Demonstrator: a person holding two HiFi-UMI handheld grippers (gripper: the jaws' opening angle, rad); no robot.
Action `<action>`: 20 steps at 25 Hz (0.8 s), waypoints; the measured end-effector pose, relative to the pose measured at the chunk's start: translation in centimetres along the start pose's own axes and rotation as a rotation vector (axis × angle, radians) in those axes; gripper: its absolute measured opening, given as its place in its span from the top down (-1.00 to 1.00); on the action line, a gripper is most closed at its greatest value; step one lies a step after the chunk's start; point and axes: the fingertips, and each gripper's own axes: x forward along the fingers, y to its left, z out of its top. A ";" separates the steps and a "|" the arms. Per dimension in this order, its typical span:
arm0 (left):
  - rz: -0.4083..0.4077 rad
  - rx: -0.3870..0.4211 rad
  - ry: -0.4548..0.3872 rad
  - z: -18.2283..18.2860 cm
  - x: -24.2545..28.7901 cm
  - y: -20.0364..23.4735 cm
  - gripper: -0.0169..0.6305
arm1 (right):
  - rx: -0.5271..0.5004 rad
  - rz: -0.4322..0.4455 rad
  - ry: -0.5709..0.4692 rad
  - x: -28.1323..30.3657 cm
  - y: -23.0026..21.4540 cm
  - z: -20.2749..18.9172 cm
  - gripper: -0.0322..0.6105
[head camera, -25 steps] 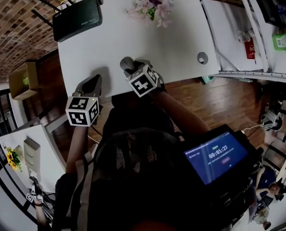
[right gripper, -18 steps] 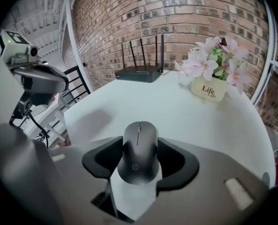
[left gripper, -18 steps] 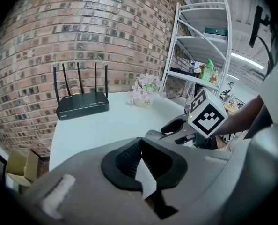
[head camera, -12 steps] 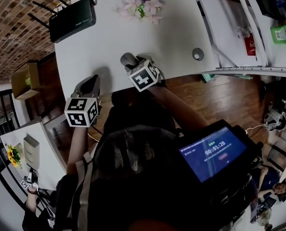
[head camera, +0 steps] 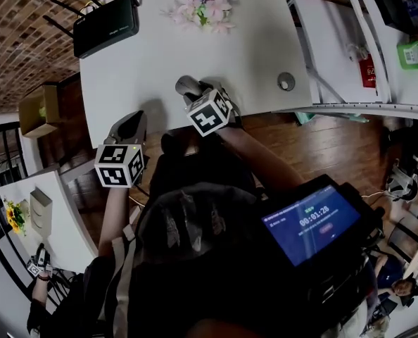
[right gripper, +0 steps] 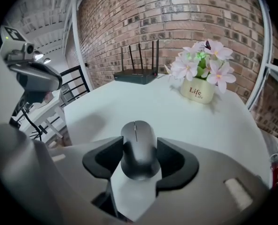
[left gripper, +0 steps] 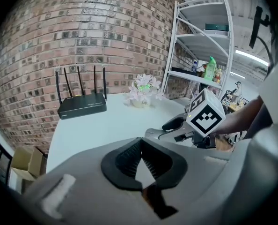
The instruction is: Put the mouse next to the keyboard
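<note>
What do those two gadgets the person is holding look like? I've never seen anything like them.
They are a matching pair. The left gripper and the right gripper each have a smooth grey shell ending in two black pads with ribbed inner faces. Each also carries a white cube printed with black square markers.

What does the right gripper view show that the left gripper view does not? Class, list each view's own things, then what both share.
Right gripper view only: the mouse, gripped between the right gripper's jaws. Left gripper view only: the left gripper, jaws shut on nothing, the right gripper's marker cube, and a green bottle on a shelf. Both: the black router, the flower pot, the white table and the brick wall.
</note>
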 end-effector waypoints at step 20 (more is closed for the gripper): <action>-0.097 0.079 0.021 1.4 3.3 -6.1 0.94 | 0.155 -0.113 -0.075 -6.2 -8.5 -4.8 0.20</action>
